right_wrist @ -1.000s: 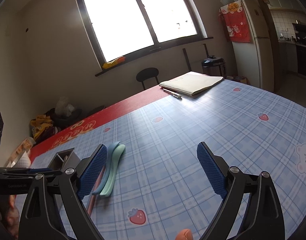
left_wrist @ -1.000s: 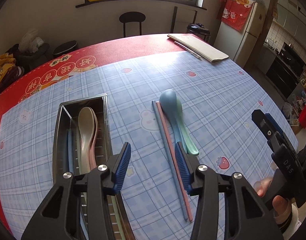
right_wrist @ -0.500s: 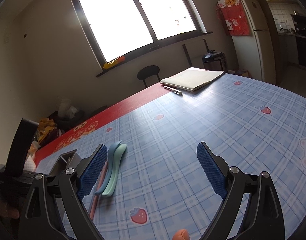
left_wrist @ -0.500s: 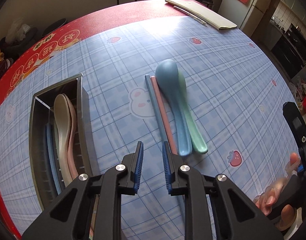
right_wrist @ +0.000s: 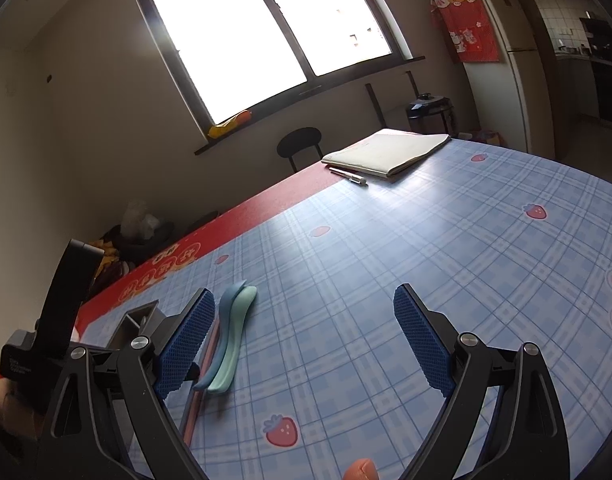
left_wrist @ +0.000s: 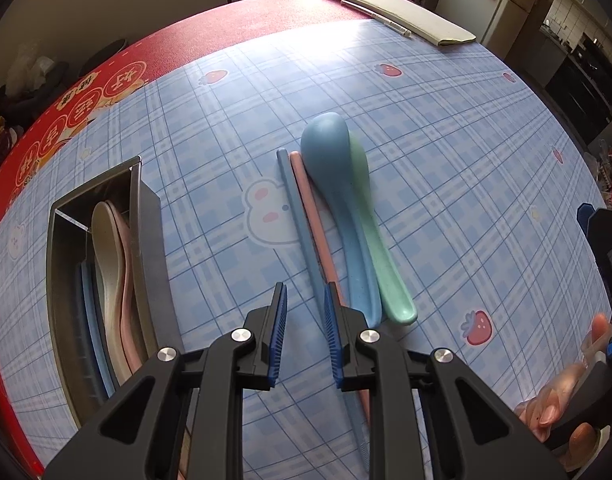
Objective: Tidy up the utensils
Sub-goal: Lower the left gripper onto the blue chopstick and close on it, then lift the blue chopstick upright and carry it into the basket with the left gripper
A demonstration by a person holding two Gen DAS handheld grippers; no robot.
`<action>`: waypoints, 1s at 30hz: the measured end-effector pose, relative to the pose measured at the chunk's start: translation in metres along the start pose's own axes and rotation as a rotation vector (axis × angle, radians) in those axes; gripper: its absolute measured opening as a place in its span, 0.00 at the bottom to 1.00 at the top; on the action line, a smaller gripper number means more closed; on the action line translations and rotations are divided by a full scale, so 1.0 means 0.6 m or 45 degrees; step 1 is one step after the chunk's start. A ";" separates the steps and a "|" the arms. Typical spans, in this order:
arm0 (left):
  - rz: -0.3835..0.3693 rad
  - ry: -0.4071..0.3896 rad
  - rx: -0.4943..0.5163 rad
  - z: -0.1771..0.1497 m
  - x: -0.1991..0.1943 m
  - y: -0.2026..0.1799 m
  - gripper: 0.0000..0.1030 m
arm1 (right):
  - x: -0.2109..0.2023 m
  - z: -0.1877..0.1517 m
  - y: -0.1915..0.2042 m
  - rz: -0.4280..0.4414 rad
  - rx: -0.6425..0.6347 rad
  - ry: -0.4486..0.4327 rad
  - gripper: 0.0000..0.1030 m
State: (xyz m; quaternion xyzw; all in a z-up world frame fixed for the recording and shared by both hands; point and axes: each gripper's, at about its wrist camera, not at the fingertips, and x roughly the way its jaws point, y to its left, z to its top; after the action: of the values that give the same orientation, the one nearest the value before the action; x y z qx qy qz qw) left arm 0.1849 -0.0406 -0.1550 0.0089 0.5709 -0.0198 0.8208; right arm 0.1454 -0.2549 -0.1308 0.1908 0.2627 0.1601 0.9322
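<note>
Left tongs [left_wrist: 304,334] point steeply down at the surface [left_wrist: 446,168], jaws narrowed to a small gap with nothing between them; the right pad sits over the blue chopstick [left_wrist: 296,216] and pink chopstick [left_wrist: 312,216]. Blue spoon [left_wrist: 338,200] and green spoon [left_wrist: 380,256] lie just beside. Metal holder [left_wrist: 148,248] to the left has spoons inside. Right tongs [right_wrist: 302,344] hang wide open, empty.
</note>
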 end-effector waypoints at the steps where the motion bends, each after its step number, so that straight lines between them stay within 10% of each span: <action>1: 0.008 -0.002 0.005 -0.001 0.000 -0.002 0.18 | 0.001 0.000 -0.001 0.003 0.005 0.004 0.85; 19: 0.107 -0.012 0.088 -0.005 0.012 -0.025 0.17 | 0.000 -0.002 -0.003 0.010 0.016 0.003 0.85; 30: -0.034 -0.088 -0.012 -0.020 -0.014 -0.009 0.06 | 0.002 -0.003 -0.006 0.024 0.040 0.017 0.85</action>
State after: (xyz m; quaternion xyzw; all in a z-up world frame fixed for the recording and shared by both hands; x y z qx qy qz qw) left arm 0.1705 -0.0452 -0.1511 -0.0031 0.5424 -0.0283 0.8397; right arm 0.1465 -0.2573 -0.1344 0.2067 0.2694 0.1660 0.9258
